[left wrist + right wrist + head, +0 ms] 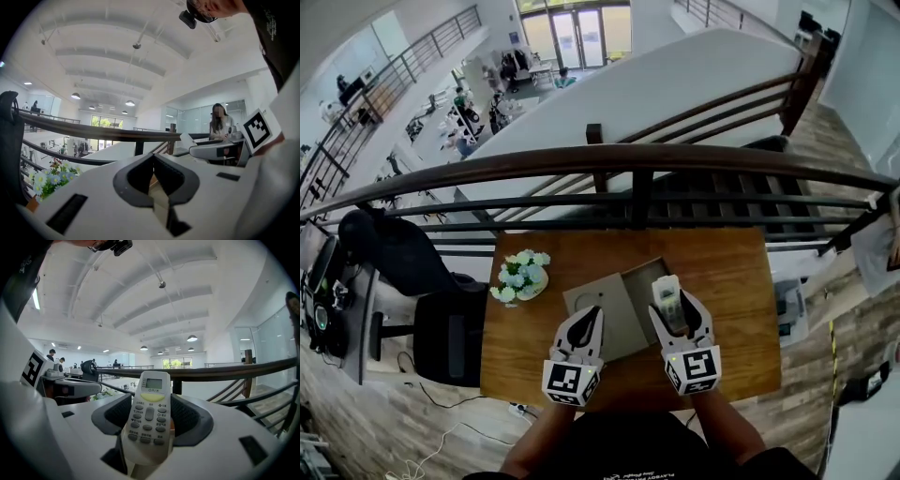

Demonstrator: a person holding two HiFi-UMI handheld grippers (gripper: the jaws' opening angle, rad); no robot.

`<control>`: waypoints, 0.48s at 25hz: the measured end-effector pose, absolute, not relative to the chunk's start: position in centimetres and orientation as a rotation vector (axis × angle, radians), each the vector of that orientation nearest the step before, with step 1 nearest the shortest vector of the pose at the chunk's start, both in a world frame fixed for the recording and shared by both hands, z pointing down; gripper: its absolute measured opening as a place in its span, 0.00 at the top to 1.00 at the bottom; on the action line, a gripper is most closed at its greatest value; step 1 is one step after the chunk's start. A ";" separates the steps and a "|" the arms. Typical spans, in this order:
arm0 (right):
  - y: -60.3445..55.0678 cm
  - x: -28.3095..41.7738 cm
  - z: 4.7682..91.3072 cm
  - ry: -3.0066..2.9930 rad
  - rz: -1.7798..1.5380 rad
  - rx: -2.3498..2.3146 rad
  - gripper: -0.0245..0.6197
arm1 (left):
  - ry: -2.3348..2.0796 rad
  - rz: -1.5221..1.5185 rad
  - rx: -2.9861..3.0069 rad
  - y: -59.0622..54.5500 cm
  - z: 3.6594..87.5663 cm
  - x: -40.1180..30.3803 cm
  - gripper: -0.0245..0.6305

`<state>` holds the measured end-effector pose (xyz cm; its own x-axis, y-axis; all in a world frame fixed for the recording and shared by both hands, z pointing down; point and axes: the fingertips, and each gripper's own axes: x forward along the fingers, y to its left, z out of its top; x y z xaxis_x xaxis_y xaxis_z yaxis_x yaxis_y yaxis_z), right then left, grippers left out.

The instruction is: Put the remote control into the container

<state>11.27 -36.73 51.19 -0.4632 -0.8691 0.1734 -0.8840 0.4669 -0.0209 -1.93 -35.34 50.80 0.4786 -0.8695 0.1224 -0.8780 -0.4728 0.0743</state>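
A white remote control (667,293) with grey buttons and a small screen is clamped upright between the jaws of my right gripper (675,306); the right gripper view shows it face-on (149,420) with the jaws pressed to its sides. It hangs over the right part of the open grey container (637,277) on the wooden table (727,281). My left gripper (592,317) hovers over the container's flat grey flap (614,328). Its jaws meet at the tips in the left gripper view (153,161), and nothing is held between them.
A small pot of white and blue flowers (520,275) stands on the table's left part, left of the container. A dark metal railing (628,159) runs along the table's far edge, with a drop to a lower floor behind it. A black office chair (441,328) stands left of the table.
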 end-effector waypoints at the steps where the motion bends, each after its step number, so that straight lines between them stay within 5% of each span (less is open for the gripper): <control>1: -36.9 11.1 51.8 -2.563 0.168 1.542 0.54 | -1.534 0.109 2.590 -35.5 51.4 -2.1 0.95; 12: -39.9 10.9 56.9 -2.482 0.265 1.489 0.54 | -1.484 0.178 2.535 -37.6 55.8 -1.7 0.95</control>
<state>10.94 -39.88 56.90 -0.4547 -0.8416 0.2915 -0.8842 0.4658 -0.0344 -1.67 -37.64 55.78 0.4894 -0.8482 0.2025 -0.8720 -0.4770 0.1097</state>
